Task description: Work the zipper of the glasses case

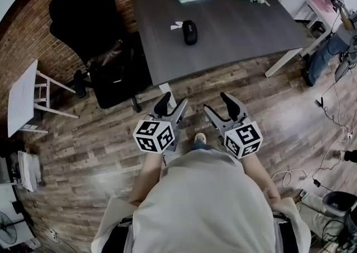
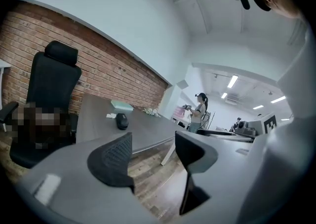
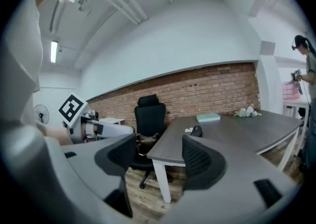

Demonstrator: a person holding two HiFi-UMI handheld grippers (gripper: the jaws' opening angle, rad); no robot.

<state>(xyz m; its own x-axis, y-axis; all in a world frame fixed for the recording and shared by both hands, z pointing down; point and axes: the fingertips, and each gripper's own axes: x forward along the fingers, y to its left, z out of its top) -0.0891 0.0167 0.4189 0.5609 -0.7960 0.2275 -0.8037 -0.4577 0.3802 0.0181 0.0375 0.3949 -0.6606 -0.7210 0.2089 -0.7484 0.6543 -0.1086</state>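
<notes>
Head view: left claw (image 1: 172, 107) forward, spread

Left gripper (image 1: 171, 106): held in front of the torso (image 1: 203, 202), pointing forward and slightly downward; jaws wide apart, empty.
Left pads (image 2: 114, 158): black, ribbed, facing each other across a clear gap.
Left marker cube (image 1: 154, 135): at the rear of the gripper, just ahead of the wrist.
Left forearm (image 1: 146, 176): bare, reaching forward beside the body.
Right gripper (image 1: 221, 108): level with the left one and just beside it, angled slightly outward; jaws wide apart, empty.
Right pads (image 3: 200, 161): black, ribbed, well separated.
Right marker cube (image 1: 244, 139): at the rear of the gripper.
Right forearm (image 1: 257, 171): bare, extended forward.
</notes>
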